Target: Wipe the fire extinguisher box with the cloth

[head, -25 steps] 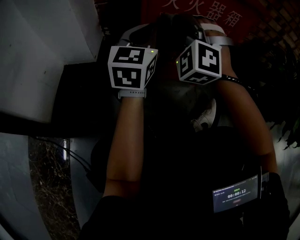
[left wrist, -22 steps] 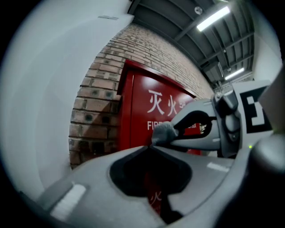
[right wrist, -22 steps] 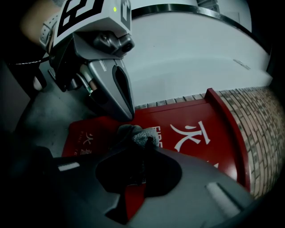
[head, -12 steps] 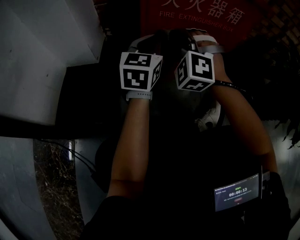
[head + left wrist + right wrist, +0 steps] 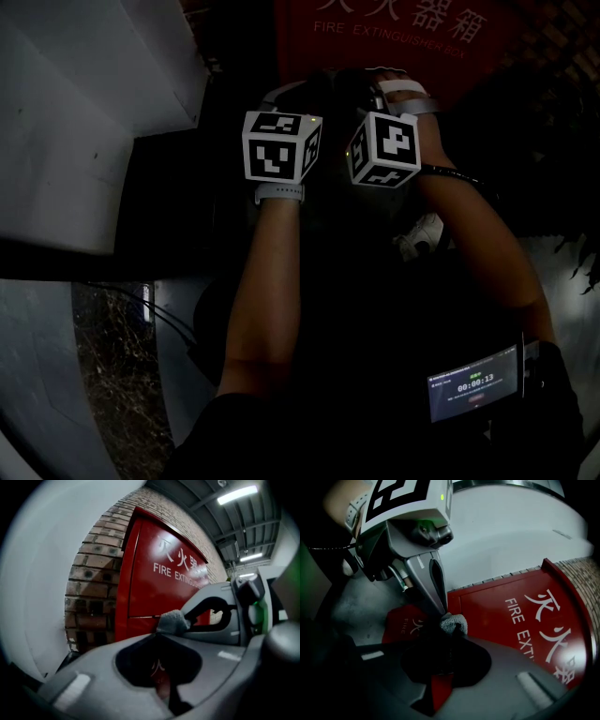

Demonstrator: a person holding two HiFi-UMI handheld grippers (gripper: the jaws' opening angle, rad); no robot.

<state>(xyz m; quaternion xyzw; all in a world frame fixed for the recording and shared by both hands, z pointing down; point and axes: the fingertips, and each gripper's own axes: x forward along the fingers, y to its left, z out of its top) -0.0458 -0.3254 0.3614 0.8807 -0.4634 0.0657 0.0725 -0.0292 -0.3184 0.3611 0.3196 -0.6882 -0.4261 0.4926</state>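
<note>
The red fire extinguisher box [image 5: 394, 28] with white lettering stands against a brick wall, just beyond both grippers. It fills the left gripper view [image 5: 159, 573] and the right gripper view [image 5: 525, 616]. A small grey cloth [image 5: 172, 620] pokes out at the tips of my left gripper [image 5: 161, 632], whose jaws are closed together. The same cloth [image 5: 452, 622] sits at the tips of my right gripper [image 5: 450, 632], also closed. The two grippers meet tip to tip on it. In the head view the left gripper [image 5: 305, 94] and right gripper [image 5: 375, 84] are side by side, jaws lost in shadow.
A white wall or pillar [image 5: 84, 112] rises close on the left. Brickwork [image 5: 93, 573] borders the box's left edge. Dark plant leaves [image 5: 572, 253] hang at the right. A cable [image 5: 150, 314] lies on the floor. A lit screen [image 5: 473, 384] is strapped on the right forearm.
Both grippers have drawn closer together and nearer the box front. More of the box's lettering now shows in the head view.
</note>
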